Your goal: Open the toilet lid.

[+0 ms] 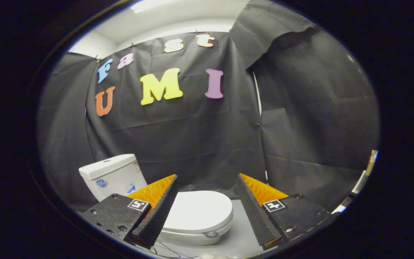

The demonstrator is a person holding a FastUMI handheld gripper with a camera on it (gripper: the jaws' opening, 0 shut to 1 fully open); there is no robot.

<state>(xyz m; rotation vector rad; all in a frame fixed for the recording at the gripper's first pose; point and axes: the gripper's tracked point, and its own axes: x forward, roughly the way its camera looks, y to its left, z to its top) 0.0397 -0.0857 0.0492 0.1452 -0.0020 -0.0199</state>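
Observation:
A small white toilet stands on a grey surface, seen from its side-front. Its lid point(199, 208) lies flat and closed over the bowl point(192, 235), showing between my two fingers and a little beyond them. The white tank point(111, 174) rises behind my left finger point(156, 212). My gripper point(207, 180) is open wide, with nothing between the fingers, and hovers above and in front of the lid without touching it.
Black cloth walls close the booth behind and to the right of the toilet. The grey surface point(241, 237) spreads to the right of the bowl. A pale wooden edge point(370, 162) shows at the far right. Thin cables point(164, 250) lie near the bowl's base.

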